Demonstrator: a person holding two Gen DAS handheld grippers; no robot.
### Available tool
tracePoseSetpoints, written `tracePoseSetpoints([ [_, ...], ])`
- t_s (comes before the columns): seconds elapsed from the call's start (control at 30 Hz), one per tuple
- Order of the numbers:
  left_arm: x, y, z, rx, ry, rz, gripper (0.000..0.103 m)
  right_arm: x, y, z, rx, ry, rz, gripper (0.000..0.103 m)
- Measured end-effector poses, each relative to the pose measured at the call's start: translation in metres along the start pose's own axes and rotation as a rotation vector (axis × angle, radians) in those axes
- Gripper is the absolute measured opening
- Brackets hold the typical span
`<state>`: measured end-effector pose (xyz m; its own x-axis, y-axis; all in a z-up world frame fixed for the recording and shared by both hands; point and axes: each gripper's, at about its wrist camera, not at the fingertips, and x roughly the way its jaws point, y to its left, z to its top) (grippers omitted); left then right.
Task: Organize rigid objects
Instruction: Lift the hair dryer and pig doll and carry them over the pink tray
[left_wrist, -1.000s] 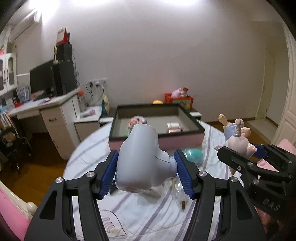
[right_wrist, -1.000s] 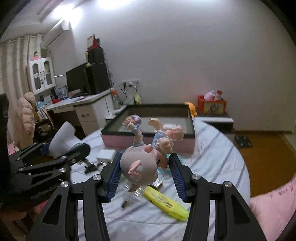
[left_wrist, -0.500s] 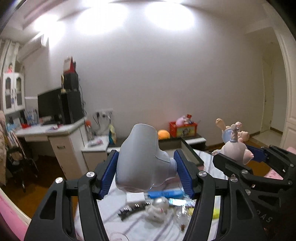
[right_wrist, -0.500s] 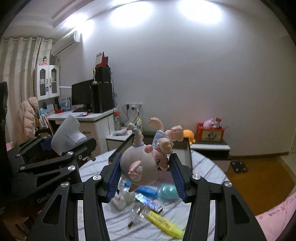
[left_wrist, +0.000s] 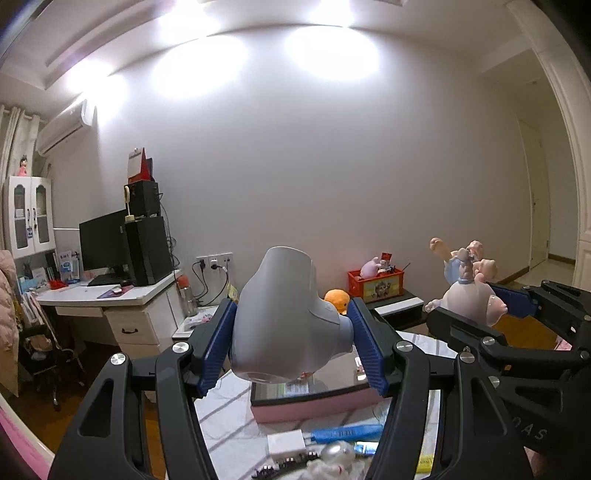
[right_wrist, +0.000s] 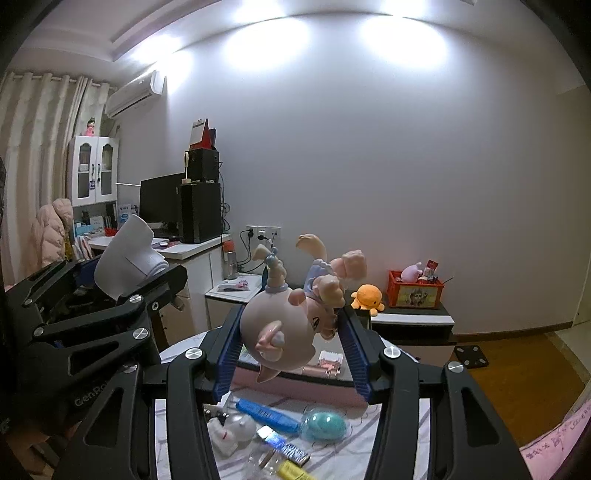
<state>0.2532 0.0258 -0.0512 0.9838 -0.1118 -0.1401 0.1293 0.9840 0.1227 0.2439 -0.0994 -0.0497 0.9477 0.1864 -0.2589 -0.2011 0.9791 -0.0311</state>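
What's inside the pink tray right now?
In the right wrist view, the pink tray holds a small pink-and-white box and a rose-gold bar. The pig figurine in the right gripper covers the tray's left and far parts, so anything there is hidden.

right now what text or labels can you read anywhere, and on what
"GenRo", cut off by the frame: on the left gripper body, in the right wrist view.
"OAS": on the right gripper body, in the left wrist view.
Red crate picture label: too small to read.
Blue tube print: too blurred to read.
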Motion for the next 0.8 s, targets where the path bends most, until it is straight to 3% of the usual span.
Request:
tracePoseSetpoints([
  [0.27,0.077,-0.004,0.000,0.037,0.073,-0.048,0.063,0.057,-0.014,0.008,-0.025,0.057,-0.026,0.053],
  [0.6,0.224,0.004,-0.042,0.012,0.350,-0.121,0.063,0.188,-0.038,-0.014,-0.023,0.281,-0.021,0.053],
  [0.8,0.278,0.005,-0.072,0.041,0.488,-0.096,0.063,0.249,-0.045,-0.037,0.002,0.442,0.030,0.052],
])
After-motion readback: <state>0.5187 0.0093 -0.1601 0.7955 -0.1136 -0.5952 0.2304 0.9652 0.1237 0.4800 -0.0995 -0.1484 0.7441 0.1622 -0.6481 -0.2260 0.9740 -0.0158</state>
